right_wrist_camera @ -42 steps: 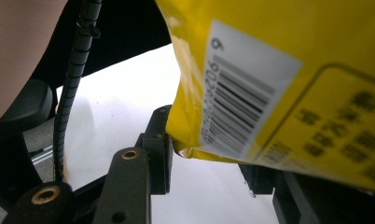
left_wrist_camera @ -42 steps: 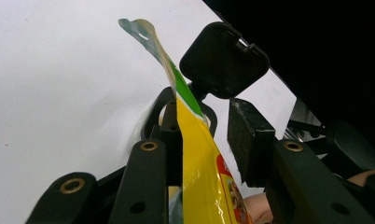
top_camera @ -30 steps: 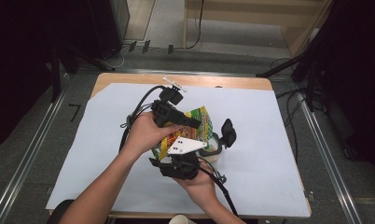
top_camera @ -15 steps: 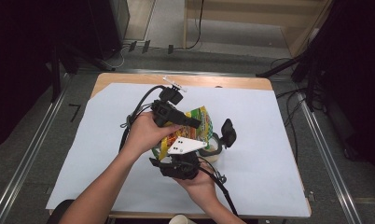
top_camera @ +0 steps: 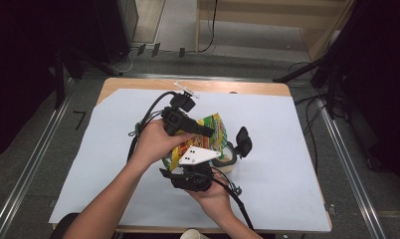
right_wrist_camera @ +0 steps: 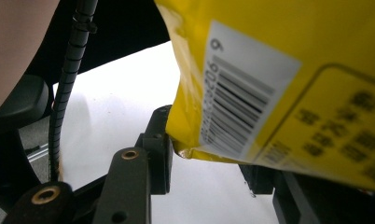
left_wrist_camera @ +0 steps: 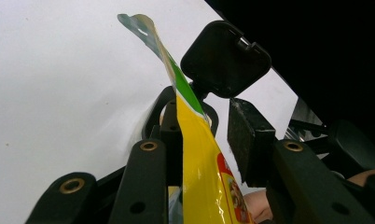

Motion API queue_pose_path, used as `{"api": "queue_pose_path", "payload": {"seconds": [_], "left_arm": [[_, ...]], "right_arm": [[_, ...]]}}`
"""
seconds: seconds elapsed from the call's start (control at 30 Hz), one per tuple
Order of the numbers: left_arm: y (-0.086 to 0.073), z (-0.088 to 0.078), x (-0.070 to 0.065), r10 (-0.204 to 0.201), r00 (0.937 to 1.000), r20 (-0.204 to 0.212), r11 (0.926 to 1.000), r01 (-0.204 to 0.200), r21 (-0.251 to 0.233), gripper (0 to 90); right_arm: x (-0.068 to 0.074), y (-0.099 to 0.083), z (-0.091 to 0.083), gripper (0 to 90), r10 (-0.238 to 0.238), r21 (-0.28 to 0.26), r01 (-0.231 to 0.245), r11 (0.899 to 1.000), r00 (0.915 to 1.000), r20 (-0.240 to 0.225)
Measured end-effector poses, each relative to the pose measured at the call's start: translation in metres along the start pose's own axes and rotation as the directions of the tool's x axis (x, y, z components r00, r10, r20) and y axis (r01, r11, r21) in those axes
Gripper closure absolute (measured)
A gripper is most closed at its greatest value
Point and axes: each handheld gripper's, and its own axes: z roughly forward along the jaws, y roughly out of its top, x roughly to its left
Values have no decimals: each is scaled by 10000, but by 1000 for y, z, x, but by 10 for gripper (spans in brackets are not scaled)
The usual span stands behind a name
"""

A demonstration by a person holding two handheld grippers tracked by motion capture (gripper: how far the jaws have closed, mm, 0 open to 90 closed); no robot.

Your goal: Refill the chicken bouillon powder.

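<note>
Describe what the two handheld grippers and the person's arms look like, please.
Both are black. The left gripper has a small camera block on top and a black cable looping off it. The right gripper carries a white three-cornered plate with dark dots and trails a ribbed black cable. In each gripper view the jaws show brass-coloured rivets. The forearms are bare; no sleeves or gloves show.
</note>
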Motion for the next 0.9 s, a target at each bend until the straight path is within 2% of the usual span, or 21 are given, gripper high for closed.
{"api": "queue_pose_path", "payload": {"seconds": [0.9], "left_arm": [[0, 0, -2, -48, 10000, -66, 10000, 47, -39, 679]], "right_arm": [[-2, -1, -1, 608, 105, -175, -110, 9998, 9996, -260]]}}
